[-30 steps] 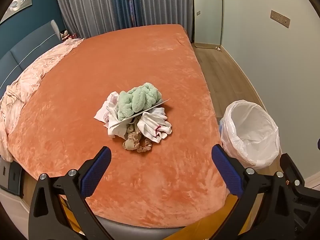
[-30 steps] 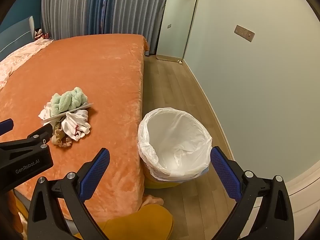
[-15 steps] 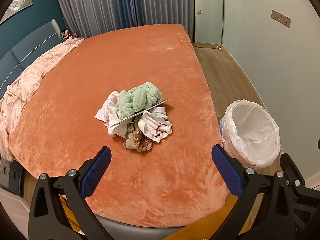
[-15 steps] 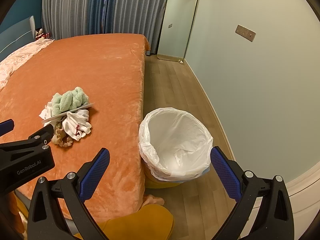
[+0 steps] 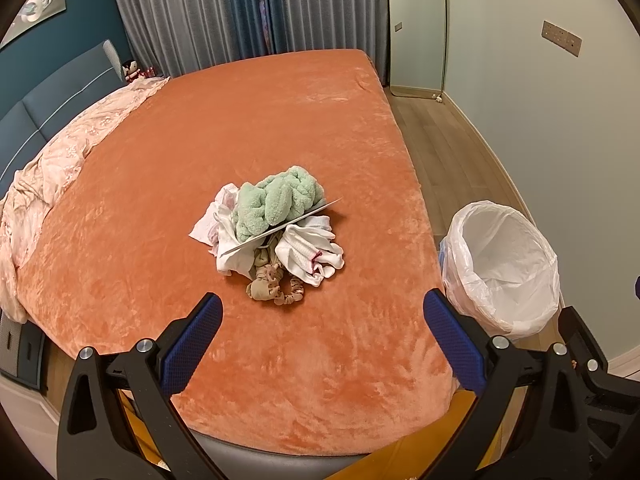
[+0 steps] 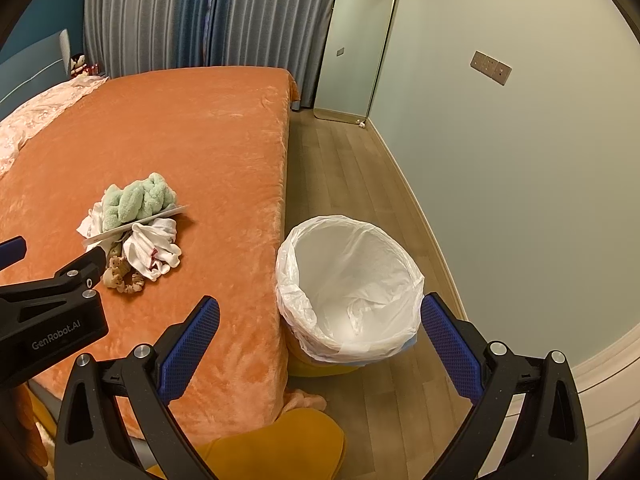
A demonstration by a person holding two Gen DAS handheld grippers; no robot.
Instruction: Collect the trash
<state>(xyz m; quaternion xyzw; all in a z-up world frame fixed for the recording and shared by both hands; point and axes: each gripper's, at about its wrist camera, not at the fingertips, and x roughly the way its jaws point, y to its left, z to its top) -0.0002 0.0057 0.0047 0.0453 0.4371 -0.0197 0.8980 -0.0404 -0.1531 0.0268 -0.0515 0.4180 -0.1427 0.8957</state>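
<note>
Nothing is collected yet: my left gripper [image 5: 320, 312] and right gripper [image 6: 320, 316] gape empty, the trash pile [image 5: 276, 228] sits untouched on the bed [image 5: 280, 120], and the lined bin [image 6: 348, 284] looks empty.

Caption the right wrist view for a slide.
Open right gripper hovers over the lined trash bin beside the orange bed, with a pile of cloth scraps waiting.

A heap of crumpled cloths and a green towel [image 5: 276, 200] lies mid-bed; the white-lined bin [image 6: 348, 284] stands open beside it.
</note>
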